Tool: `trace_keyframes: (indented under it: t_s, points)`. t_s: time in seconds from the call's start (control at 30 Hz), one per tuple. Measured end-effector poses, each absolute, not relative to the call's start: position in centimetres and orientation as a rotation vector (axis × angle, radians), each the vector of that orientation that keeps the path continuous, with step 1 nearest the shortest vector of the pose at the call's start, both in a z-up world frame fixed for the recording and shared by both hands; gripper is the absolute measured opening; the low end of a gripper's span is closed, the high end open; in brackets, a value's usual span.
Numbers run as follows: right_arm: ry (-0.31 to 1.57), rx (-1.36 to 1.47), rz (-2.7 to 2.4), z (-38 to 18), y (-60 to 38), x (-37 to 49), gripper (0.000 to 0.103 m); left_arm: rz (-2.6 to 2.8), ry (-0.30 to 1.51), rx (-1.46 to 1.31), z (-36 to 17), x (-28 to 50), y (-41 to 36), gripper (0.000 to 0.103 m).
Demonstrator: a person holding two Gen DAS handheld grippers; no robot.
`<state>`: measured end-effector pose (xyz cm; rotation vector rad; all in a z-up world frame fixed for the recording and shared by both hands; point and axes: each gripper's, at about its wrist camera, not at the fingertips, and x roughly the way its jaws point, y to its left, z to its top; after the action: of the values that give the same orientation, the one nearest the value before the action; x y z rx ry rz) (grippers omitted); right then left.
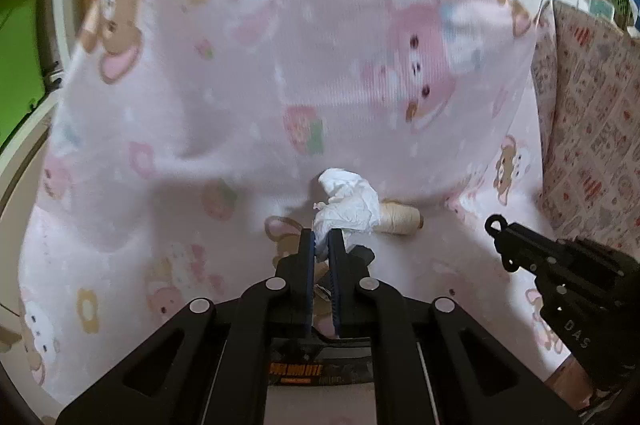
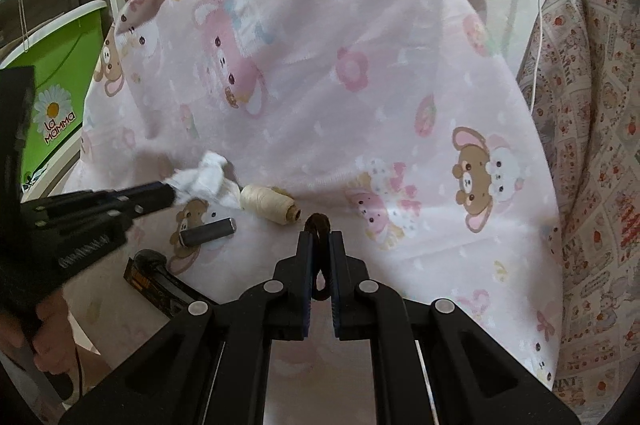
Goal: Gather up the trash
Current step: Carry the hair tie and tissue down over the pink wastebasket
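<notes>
Tissue (image 1: 348, 203), crumpled, clamped in left hand-held gripper (image 1: 323, 245); thread spool (image 1: 400, 221) just beyond it on the bed (image 1: 200, 105). Right hand-held gripper (image 2: 320, 237) pinches a dark loop (image 2: 318, 225).

Both wrist views are angled steeply down, close over the pink bedsheet (image 1: 240, 105); the thread spool (image 2: 269, 203) and white tissue (image 1: 348, 201) are shared. Each gripper is caught in the other's view.

A dark brown looped band (image 2: 318, 225) is held pinched in the right gripper (image 2: 320, 237), with a cream thread spool (image 2: 269, 204) just ahead to its left, a dark cylinder (image 2: 208, 232) further left, and crumpled white tissue (image 2: 204, 180) clamped by the left gripper (image 2: 170, 194).
</notes>
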<state>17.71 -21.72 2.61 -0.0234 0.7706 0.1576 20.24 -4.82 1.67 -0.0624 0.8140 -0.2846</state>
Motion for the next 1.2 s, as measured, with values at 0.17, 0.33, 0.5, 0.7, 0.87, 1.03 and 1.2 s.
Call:
trace_keyframes:
  t_s: [0.17,0.33,0.5,0.7,0.87,1.03,1.2]
  points:
    - [0.734,-0.015,0.162,3.4,-22.4,16.8,0.009,-0.257,0.762,-0.060,3.1,19.2,-3.9,0.006]
    - [0.704,-0.014,0.168,4.2,-22.6,15.9,0.009,-0.253,0.700,-0.022,4.8,17.4,-3.6,0.006]
    - [0.686,-0.018,0.173,4.7,-22.4,15.1,0.009,-0.262,0.663,-0.003,6.2,15.6,-3.5,0.006]
    - [0.673,-0.028,0.181,5.1,-22.2,13.7,0.009,-0.261,0.654,-0.023,7.2,13.9,-2.9,0.007]
    - [0.642,-0.033,0.199,6.2,-22.1,11.7,0.009,-0.264,0.656,-0.023,7.5,12.3,-2.7,0.007]
    - [0.616,-0.021,0.224,7.5,-22.1,9.6,0.009,-0.280,0.664,-0.030,7.5,10.1,-2.4,0.007]
    - [0.590,-0.006,0.257,8.7,-22.0,7.2,0.009,-0.290,0.646,-0.026,8.2,7.7,-2.1,0.007]
